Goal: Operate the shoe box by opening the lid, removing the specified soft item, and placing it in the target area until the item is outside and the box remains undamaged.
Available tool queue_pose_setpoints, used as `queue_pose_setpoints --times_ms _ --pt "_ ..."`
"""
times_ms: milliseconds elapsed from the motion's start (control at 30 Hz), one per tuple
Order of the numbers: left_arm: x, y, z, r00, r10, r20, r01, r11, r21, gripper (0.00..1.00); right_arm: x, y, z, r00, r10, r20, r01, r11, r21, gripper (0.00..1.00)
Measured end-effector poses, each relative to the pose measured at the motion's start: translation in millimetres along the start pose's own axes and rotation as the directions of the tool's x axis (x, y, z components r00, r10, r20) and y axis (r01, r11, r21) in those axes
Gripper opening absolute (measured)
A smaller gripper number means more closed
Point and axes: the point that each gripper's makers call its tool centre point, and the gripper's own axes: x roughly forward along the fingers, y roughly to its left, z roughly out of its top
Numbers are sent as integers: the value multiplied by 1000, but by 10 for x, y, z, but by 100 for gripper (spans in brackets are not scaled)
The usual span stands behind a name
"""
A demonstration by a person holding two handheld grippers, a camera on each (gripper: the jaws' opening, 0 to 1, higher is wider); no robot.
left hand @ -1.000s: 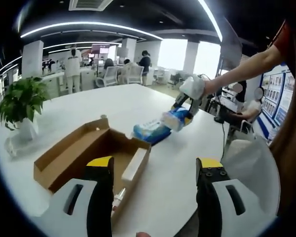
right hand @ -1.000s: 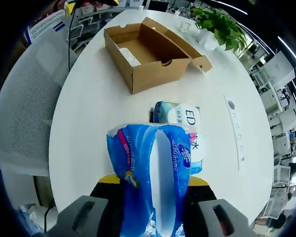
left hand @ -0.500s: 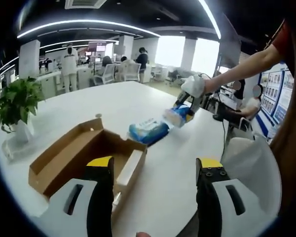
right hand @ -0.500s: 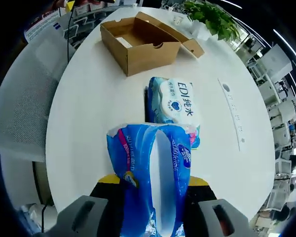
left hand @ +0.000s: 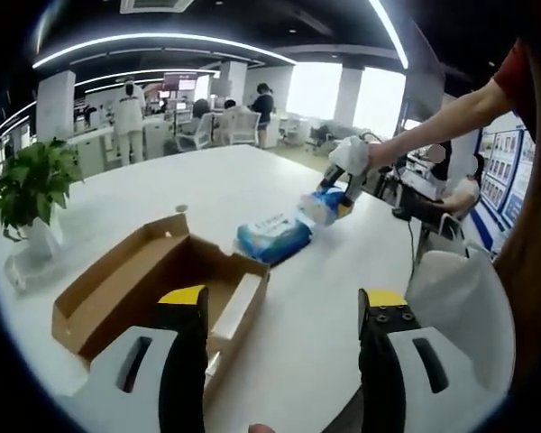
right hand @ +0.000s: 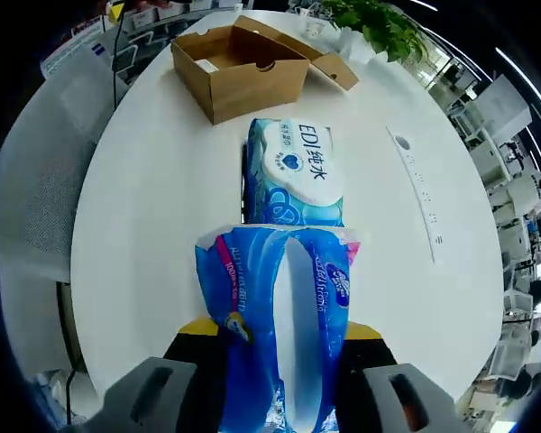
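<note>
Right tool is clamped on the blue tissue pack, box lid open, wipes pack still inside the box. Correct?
Not quite. The wipes pack is not inside the shoe box; it lies on the white table outside it, just ahead of the held blue tissue pack, as the right gripper view shows. The rest stands: the right tool is clamped on the tissue pack and the lid is open.

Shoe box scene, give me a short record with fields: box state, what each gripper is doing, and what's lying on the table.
box: shoe box open, lid folded back, standing on the white table
right gripper: right gripper shut on a blue tissue pack, held out past the box
left gripper: left gripper open, holding nothing, near the box
on table: wet wipes pack lying flat outside the box
background: potted plant near the table's edge
</note>
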Motion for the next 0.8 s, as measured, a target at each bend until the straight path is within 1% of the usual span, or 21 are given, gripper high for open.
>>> queue_pose_setpoints --times_ms 300,467,800 --pt "-122 82 -48 999 35 -13 -35 999 -8 67 135 -78 -82 1000 9 -30 -10 1000 -27 44" --pt "-182 97 -113 998 52 -26 -52 999 -15 67 211 -104 -100 999 15 -34 -16 999 -34 45" --pt "-226 100 -170 997 69 -40 -70 997 -24 67 306 -138 -113 999 25 -41 -27 999 -39 46"
